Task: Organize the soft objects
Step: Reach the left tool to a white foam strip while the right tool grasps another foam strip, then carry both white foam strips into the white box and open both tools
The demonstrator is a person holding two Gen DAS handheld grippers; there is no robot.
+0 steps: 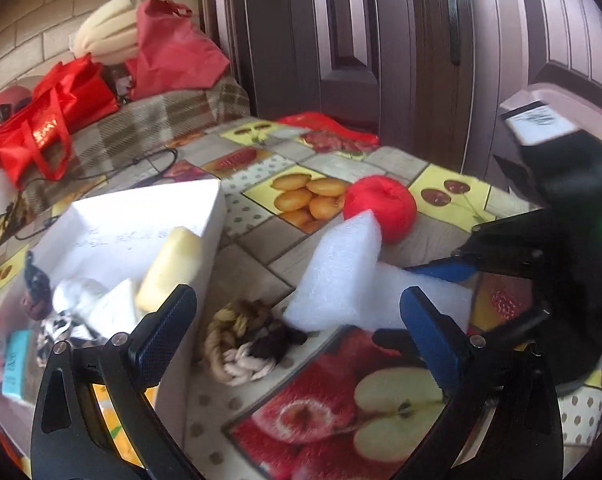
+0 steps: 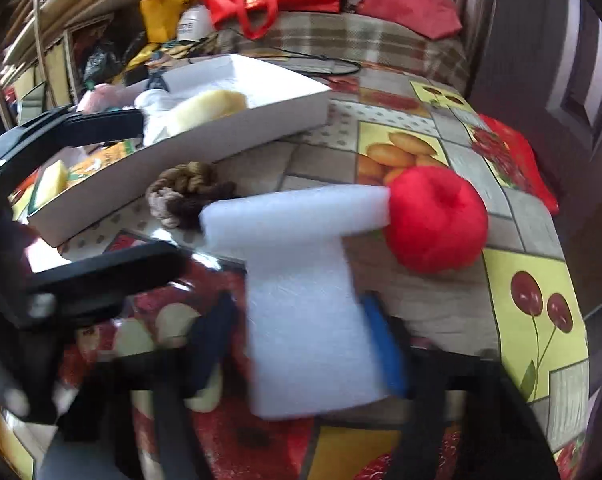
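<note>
The right gripper point(image 2: 301, 344) is clamped on the white foam block point(image 2: 301, 280) at frame centre; the left gripper point(image 1: 297, 320) stands released. The block should be carried level to the white box point(image 2: 261, 120) at upper left, clearing its wall; counted outside the box: one foam block, one red plush apple point(image 2: 437, 220), one rope knot point(image 1: 245, 340).

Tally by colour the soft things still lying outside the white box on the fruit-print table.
White: 1, the foam piece, gripped by the right gripper
Red: 1, the plush apple
Brown and cream: 1, the knotted rope
Total: 3
</note>
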